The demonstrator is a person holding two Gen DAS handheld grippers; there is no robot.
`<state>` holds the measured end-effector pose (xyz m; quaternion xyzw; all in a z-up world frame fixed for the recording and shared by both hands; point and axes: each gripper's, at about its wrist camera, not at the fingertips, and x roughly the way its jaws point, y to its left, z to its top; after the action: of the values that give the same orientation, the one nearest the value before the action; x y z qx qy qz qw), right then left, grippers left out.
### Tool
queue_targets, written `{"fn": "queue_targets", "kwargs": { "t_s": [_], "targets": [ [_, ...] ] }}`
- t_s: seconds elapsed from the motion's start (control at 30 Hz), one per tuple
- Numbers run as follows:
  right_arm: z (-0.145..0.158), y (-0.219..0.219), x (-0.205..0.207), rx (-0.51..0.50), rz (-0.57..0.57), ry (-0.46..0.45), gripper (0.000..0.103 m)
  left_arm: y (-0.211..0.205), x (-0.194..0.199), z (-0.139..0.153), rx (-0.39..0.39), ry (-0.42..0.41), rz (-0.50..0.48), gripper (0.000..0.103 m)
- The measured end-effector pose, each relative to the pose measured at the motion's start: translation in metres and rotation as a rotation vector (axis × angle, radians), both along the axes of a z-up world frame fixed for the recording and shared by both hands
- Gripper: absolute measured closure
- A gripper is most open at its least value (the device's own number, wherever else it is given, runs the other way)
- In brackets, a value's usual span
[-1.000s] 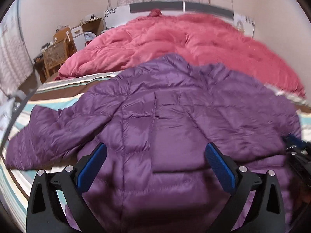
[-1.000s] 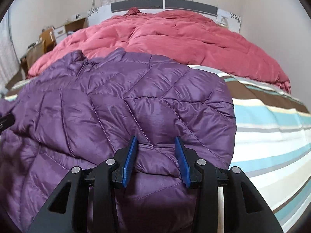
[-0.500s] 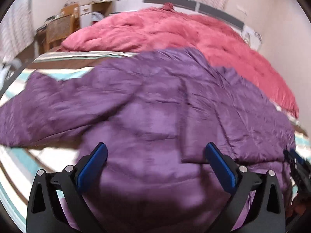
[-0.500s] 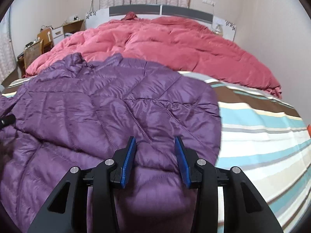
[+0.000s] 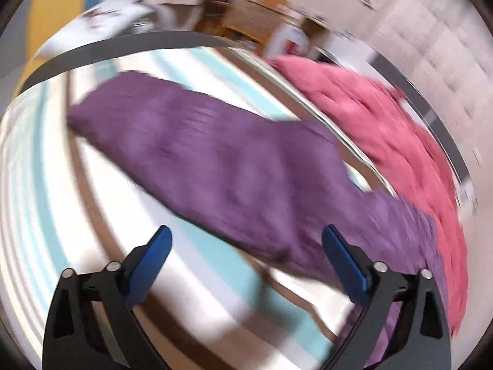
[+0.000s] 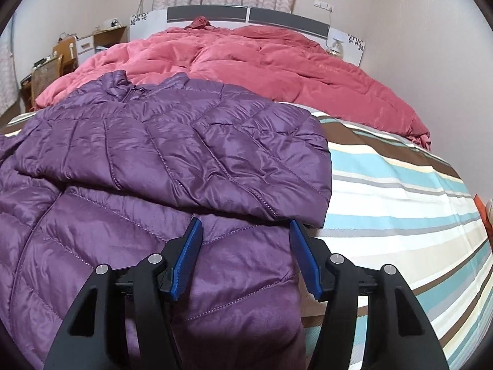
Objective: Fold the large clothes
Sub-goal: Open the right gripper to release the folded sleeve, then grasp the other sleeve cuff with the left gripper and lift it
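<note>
Swung hard leftward since half a second ago: left gripper (image 5: 245, 259) now faces the outstretched left sleeve (image 5: 197, 166) instead of the jacket's body, frame smeared by the motion. Spread wider too on the right: right gripper (image 6: 245, 256), a moment back nearly pinching the folded-over right sleeve (image 6: 222, 166), now stands parted with nothing between its jaws, hovering just short of that sleeve's lower edge.

Purple puffer jacket (image 6: 129, 246) lies flat on the striped bedsheet (image 6: 400, 215), collar toward the pink duvet (image 6: 262, 71). Right sleeve already laid across the chest.

Left gripper jaws wide apart, empty. Sleeve ahead runs long and diagonal, cuff far up-left, shoulder end down-right near the right-hand jaw; probably resting flat on the sheet, though blur forbids certainty. Clearly the nearer tool for that sleeve. Judging by this, next grab wants the cuff end, then a carry rightward across the body.
</note>
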<state>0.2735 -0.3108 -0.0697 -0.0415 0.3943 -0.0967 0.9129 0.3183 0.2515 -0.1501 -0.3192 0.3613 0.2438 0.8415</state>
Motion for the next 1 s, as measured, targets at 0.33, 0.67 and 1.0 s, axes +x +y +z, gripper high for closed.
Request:
{"fn": "queue_targets", "kwargs": {
  "t_s": [0.33, 0.67, 1.0],
  "targets": [
    [-0.003, 0.002, 0.003, -0.016, -0.008, -0.001, 0.044, 0.09, -0.013, -0.031, -0.019, 0.035, 0.268, 0.023],
    [-0.005, 0.003, 0.006, -0.017, -0.014, -0.001, 0.044, 0.104, 0.005, -0.037, 0.053, 0.054, 0.266, 0.076],
    [-0.005, 0.003, 0.007, -0.017, -0.015, -0.004, 0.044, 0.068, 0.0, 0.011, 0.193, -0.101, 0.273, 0.097]
  ]
}}
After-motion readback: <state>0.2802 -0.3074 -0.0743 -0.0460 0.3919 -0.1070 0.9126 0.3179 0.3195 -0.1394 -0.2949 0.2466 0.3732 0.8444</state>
